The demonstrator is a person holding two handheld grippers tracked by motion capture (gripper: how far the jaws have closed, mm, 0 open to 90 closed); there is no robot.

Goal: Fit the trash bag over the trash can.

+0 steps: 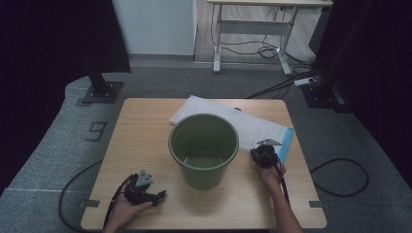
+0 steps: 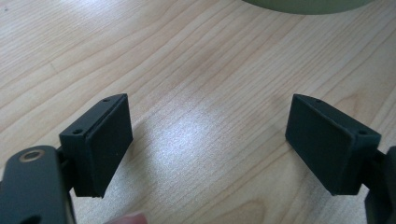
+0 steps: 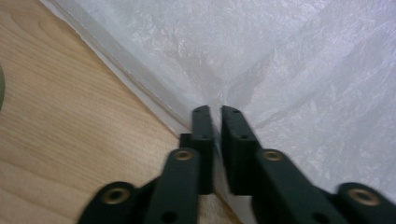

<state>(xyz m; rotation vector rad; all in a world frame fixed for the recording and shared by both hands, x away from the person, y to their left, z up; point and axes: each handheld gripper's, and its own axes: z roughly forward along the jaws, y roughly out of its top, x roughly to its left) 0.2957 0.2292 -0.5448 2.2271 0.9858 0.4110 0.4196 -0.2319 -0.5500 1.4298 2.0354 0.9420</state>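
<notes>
The white plastic bag (image 3: pixel 299 60) lies flat on the bench (image 1: pixel 145 145) behind the green bucket (image 1: pixel 204 148). The right hand-held gripper (image 3: pixel 215 112) pinches its near edge, puckering the film; lifting it comes next. The left hand-held gripper (image 2: pixel 208 140) rests wide, empty.

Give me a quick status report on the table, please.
Right tongs shut on white plastic bag. Left tongs open, resting on table. Green bucket beside bag.
</notes>
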